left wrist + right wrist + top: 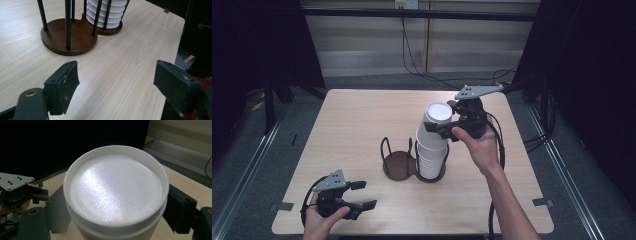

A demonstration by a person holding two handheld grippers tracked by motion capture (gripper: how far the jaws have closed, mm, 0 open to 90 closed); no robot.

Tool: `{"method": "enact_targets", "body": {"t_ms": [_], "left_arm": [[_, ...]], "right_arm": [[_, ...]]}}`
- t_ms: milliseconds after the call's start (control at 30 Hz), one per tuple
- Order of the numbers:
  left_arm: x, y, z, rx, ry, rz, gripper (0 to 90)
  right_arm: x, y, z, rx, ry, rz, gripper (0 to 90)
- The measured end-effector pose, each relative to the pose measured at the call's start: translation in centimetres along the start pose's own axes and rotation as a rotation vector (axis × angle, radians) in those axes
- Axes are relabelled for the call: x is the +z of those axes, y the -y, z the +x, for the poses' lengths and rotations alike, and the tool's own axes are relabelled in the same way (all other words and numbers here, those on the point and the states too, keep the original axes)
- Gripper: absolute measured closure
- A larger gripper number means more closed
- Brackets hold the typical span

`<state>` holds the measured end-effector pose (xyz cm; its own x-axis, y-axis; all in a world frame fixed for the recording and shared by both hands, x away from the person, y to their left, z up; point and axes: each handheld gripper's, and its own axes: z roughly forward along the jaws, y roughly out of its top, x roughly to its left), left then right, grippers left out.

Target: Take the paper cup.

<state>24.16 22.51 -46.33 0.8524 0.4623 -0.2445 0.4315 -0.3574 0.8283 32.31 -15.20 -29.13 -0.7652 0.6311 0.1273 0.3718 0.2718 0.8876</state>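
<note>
White cups point(432, 150) stand upside down in a tall stack in the right ring of the dark wooden holder point(398, 165), near the middle of my table point(362, 120). From the high view, my right gripper point(437, 128) is up at the top of that stack, its jaws closed on either side of the uppermost cup point(438, 116), which tilts a little away from the cups below it. My right hand point(479, 145) wraps the gripper body from the near side. The holder's left ring is empty, its thin black posts standing around a bare brown disc. My left gripper point(363, 195) rests low at the near left corner of the table in my left hand point(319, 217), well apart from the holder, with its jaws spread and nothing between them.

From the left gripper view, my two black jaws stand wide apart over bare wood. Beyond them sits the holder point(72, 37), and the ribbed stack of cups point(107, 13) fills the farther ring behind the posts.

From the right gripper view, the round base of the top cup point(115, 187) faces the camera, with my jaws pressed to its sides left and right. Farther off, at the left edge, my left gripper point(37, 193) shows with its grey plate on top.
</note>
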Motion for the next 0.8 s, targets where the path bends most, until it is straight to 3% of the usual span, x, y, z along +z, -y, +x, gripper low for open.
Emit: {"method": "enact_targets", "body": {"t_ms": [433,600,800], "left_arm": [[0.1,0.0,0.1,-0.001,0.000,0.004,19.7],[0.1,0.0,0.3,-0.024,-0.007,0.010,20.0],[0.3,0.0,0.3,-0.022,-0.003,0.011,19.5]], "right_arm": [[-1.6,-1.4,0.3,0.022,-0.002,-0.077,22.1],[-2.1,-1.3,0.1,0.037,-0.018,-0.102,22.2],[-2.8,-1.3,0.0,0.041,-0.030,-0.143,22.3]]}}
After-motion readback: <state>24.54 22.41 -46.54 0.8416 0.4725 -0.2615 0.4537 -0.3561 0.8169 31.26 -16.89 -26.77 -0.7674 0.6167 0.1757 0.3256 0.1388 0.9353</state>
